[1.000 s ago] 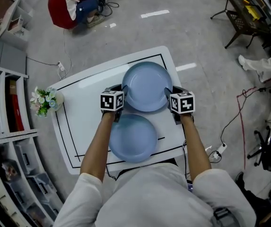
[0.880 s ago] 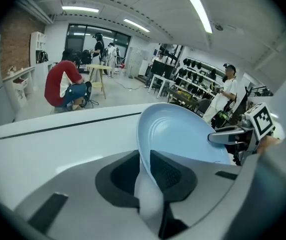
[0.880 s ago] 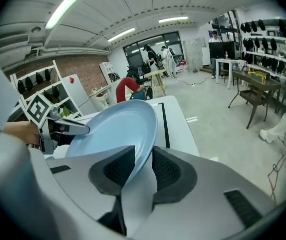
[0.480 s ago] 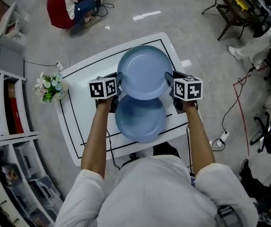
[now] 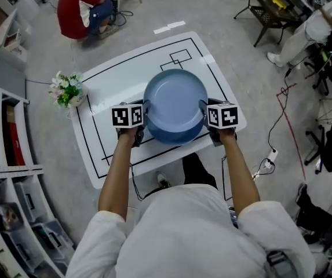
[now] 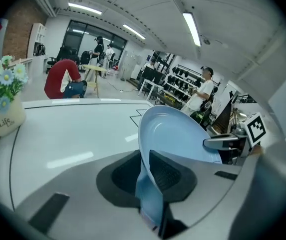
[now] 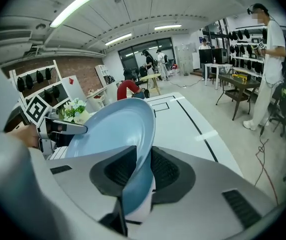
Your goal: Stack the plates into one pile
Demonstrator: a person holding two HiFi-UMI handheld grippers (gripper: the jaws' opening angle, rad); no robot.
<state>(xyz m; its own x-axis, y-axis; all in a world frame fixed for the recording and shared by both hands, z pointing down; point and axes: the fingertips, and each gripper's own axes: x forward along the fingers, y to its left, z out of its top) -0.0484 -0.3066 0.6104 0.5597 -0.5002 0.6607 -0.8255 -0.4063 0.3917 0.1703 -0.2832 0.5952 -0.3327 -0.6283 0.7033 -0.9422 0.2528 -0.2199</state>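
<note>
I hold a light blue plate (image 5: 175,102) level in the air between both grippers, over the white table (image 5: 113,80). My left gripper (image 5: 144,116) grips its left rim, and its jaws are opening slightly with the rim still pressed between the pads. The right gripper (image 5: 205,116) is shut on the right rim. A second blue plate (image 5: 175,138) lies on the table right below, only its near edge showing. In the left gripper view the plate (image 6: 177,134) runs edge-on into the gripper (image 6: 150,184). The right gripper view shows the plate (image 7: 113,129) in the right gripper (image 7: 138,184).
A small pot of flowers (image 5: 66,90) stands at the table's left edge. Black lines mark the tabletop. A person in red (image 5: 81,10) crouches on the floor beyond. Shelves (image 5: 3,155) stand at the left, a black side table (image 5: 270,4) and cables at the right.
The held plate has been lifted off the far part of the table and brought back toward me, and now hangs over the near plate, covering most of it.
</note>
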